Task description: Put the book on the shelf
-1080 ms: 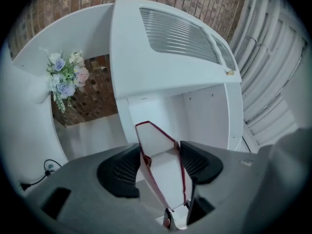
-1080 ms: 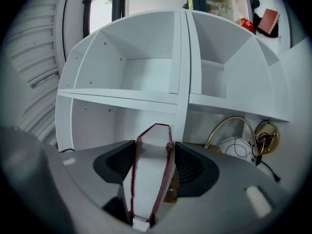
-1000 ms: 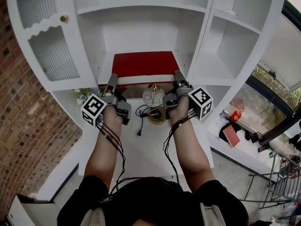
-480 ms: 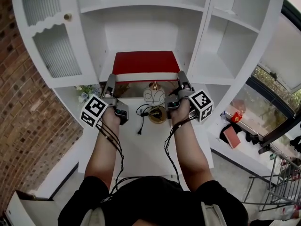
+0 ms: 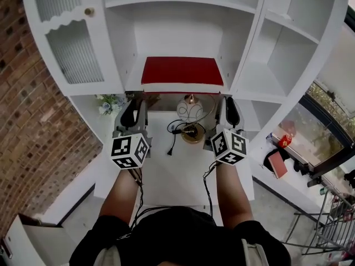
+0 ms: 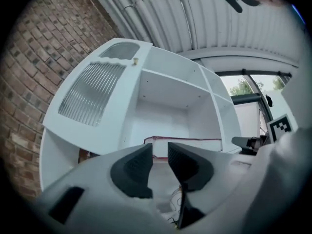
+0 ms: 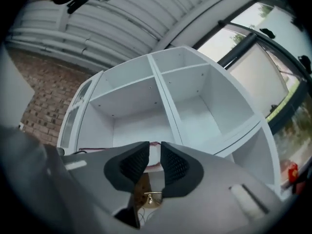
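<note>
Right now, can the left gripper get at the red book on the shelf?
Probably yes: the left gripper, jaws closing on nothing, faces the red book, and the shelf front is open.

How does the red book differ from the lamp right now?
The red book lies flat on the middle shelf; the lamp stands upright on the counter below. The book is red and rectangular; the lamp is a pale globe on a brass-coloured base. Both sit centred in the cabinet.

No readable text, brand or number anywhere. Only black-and-white square marker patterns, on the left tool and the right tool; no characters in them.
</note>
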The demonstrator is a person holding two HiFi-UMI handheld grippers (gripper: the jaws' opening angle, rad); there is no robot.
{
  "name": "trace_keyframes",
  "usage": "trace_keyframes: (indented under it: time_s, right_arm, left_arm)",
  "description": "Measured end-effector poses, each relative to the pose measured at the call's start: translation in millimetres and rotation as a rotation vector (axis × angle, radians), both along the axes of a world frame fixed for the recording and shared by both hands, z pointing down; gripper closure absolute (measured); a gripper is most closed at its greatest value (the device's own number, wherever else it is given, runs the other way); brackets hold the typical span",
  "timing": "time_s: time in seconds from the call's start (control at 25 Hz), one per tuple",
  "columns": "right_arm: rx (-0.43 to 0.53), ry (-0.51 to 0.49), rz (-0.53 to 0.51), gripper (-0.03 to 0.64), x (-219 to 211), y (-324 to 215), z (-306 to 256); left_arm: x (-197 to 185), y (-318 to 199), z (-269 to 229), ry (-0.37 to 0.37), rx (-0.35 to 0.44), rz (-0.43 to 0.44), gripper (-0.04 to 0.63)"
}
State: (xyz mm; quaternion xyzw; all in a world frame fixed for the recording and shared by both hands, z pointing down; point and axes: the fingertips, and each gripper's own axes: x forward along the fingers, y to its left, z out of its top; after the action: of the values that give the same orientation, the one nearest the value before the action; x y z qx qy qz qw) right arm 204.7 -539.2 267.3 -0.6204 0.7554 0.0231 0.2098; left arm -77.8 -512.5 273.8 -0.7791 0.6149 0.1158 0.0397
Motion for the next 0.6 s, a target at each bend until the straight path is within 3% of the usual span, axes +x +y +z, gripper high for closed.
trace_keyframes:
  time_s: [0.16,0.4,0.6]
  right_arm:
    - [0.0,0.109,0.014,0.603,-10.3,12.0,15.2]
    - [-0.04,0.175,-0.042,0.603,-32.9,23.5,49.3]
    - [-0.109,0.214,-0.107,0.603,-52.0,28.7,100.5]
  left_arm:
    - [4.8,10.1,22.5,-0.052,-0.03,0.002,0.594]
    - [19.0,18.4,69.6,-0.053,-0.107,0.071,0.594]
    - [25.5,28.1,105.5,-0.095,-0.104,0.067,0.594]
